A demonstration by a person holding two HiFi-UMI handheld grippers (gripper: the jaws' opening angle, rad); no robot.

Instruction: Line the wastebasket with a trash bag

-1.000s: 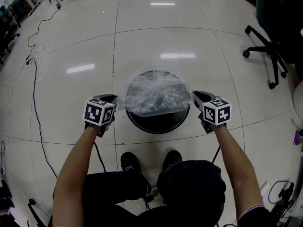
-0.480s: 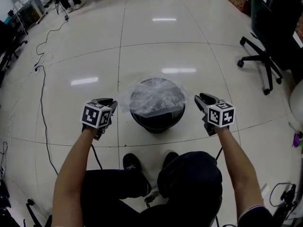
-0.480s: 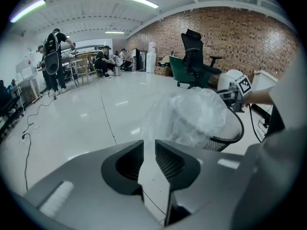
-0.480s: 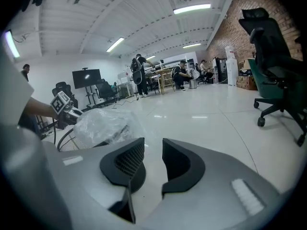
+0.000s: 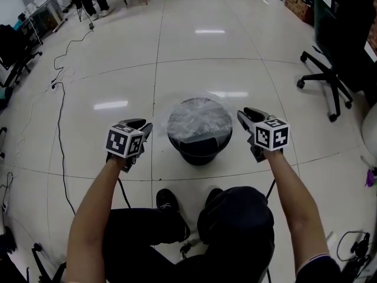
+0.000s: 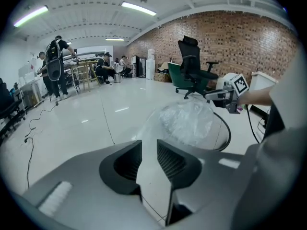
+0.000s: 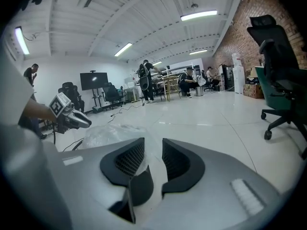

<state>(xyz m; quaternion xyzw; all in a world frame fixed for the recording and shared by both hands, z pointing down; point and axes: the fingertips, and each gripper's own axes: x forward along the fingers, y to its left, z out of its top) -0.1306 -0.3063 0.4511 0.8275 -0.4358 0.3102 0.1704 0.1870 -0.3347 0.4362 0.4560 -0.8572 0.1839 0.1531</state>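
The clear trash bag (image 5: pixel 199 118) lies draped over the mouth of the black wastebasket (image 5: pixel 199 151) on the floor (image 5: pixel 235 52), flanked by the left gripper (image 5: pixel 143 128) and right gripper (image 5: pixel 242 114), whose jaws have just been opening and clamp nothing, a release after draping; next, probably, pushing the bag down inside.

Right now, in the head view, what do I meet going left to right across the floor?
Floor cable → left gripper → wastebasket with trash bag → right gripper → office chair. Both grippers' jaws have just been opening, bag film loose between them.
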